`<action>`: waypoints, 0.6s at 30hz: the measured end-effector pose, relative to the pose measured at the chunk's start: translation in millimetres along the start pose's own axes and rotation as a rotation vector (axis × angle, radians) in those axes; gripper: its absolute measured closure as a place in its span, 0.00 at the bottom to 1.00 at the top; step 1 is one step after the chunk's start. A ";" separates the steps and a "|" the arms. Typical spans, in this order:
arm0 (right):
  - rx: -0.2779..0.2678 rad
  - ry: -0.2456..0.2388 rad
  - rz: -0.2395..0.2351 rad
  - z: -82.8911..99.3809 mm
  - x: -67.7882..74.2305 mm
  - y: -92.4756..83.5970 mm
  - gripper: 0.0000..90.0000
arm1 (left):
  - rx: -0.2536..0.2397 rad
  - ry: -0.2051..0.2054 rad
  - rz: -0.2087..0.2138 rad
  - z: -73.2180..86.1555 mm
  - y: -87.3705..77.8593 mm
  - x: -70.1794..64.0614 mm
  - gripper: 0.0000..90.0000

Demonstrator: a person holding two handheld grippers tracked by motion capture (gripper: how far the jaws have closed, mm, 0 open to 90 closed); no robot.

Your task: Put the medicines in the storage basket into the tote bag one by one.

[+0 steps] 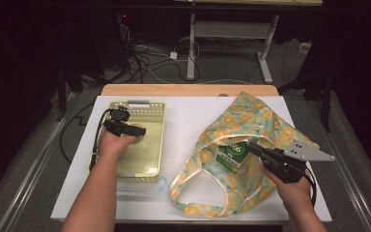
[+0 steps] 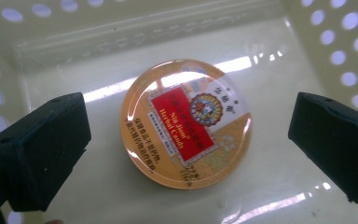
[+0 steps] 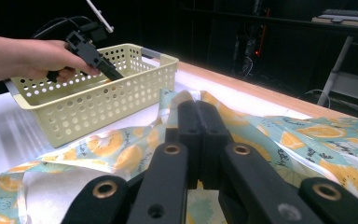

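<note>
A round orange tin (image 2: pixel 186 125) with a red herbal-candy label lies flat on the floor of the pale yellow perforated basket (image 1: pixel 162 126). My left gripper (image 1: pixel 136 130) is lowered into the basket, open. Its black jaws stand wide on either side of the tin, short of it and not touching it. At the right, my right gripper (image 1: pixel 252 146) is shut on the rim of the orange-print cloth bag (image 1: pixel 251 116). The fabric rises to its closed tips (image 3: pixel 198 109). A green box (image 1: pixel 233 153) lies inside the bag's open mouth.
The basket (image 3: pixel 98 102) stands at the left of the white tabletop (image 1: pixel 188 121), and the bag spreads over the right half. The bag's handles loop toward the front edge. A wooden strip (image 1: pixel 188 90) borders the far side. Cables and desk legs lie on the floor beyond.
</note>
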State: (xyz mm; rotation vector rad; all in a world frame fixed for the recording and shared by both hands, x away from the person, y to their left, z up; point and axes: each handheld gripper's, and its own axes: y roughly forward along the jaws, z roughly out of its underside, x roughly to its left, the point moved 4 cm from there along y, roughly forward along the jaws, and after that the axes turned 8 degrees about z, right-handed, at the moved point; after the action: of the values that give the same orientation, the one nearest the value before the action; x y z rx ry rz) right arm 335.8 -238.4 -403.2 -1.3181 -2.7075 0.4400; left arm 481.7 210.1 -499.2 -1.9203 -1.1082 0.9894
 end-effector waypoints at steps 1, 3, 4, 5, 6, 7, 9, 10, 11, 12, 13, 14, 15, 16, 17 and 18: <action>0.003 0.001 -0.001 0.2 0.4 0.1 1.00 | 0.010 0.003 -0.002 0.4 1.8 1.3 0.00; 0.007 0.000 -0.004 0.5 1.1 0.9 1.00 | 0.036 -0.007 -0.010 0.8 5.4 3.1 0.02; 0.008 0.000 -0.005 0.5 1.3 1.4 1.00 | 0.047 -0.010 -0.013 0.9 6.9 3.5 0.03; 0.005 -0.004 -0.006 0.4 1.2 1.8 1.00 | 0.057 -0.004 -0.019 1.1 8.3 3.8 0.03; 0.006 -0.004 -0.006 0.3 1.1 1.9 1.00 | 0.068 -0.001 -0.025 1.3 9.6 4.2 0.04; 0.007 -0.004 -0.006 0.4 1.0 2.0 1.00 | 0.074 -0.001 -0.027 1.2 10.8 4.7 0.05; 0.007 -0.001 -0.006 0.8 0.7 1.9 1.00 | 0.080 -0.006 -0.022 1.3 12.3 5.3 0.07; 0.008 0.000 -0.004 0.9 0.6 1.6 1.00 | 0.087 -0.005 -0.025 1.7 13.3 5.4 0.08; 0.008 0.000 -0.004 0.9 0.6 1.4 1.00 | 0.094 -0.003 -0.030 2.5 14.7 5.6 0.10; 0.008 0.001 -0.003 0.9 0.7 1.1 1.00 | 0.102 -0.001 -0.031 3.5 16.1 5.7 0.12; 0.007 0.001 -0.004 0.8 0.8 1.1 1.00 | 0.107 0.009 -0.037 4.4 16.9 5.3 0.13; 0.008 0.000 -0.004 0.8 0.8 1.1 1.00 | 0.108 0.023 -0.047 4.3 17.1 4.3 0.14; 0.008 -0.001 -0.005 0.9 0.8 1.2 1.00 | 0.104 0.028 -0.044 4.1 16.9 3.0 0.17; 0.009 -0.001 -0.005 1.0 0.9 1.3 1.00 | 0.105 0.026 -0.048 4.0 16.9 2.4 0.20; 0.007 -0.005 -0.005 1.0 0.6 1.6 1.00 | 0.107 0.025 -0.051 4.2 16.7 2.1 0.21; 0.009 -0.005 -0.006 1.1 0.8 1.7 1.00 | 0.108 0.027 -0.052 4.3 16.8 1.7 0.21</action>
State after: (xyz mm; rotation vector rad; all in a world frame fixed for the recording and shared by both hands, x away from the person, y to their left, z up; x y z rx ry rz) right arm 336.4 -237.0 -404.8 -1.3074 -2.7099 0.4552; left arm 484.7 206.0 -515.8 -1.8053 -1.0625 0.9720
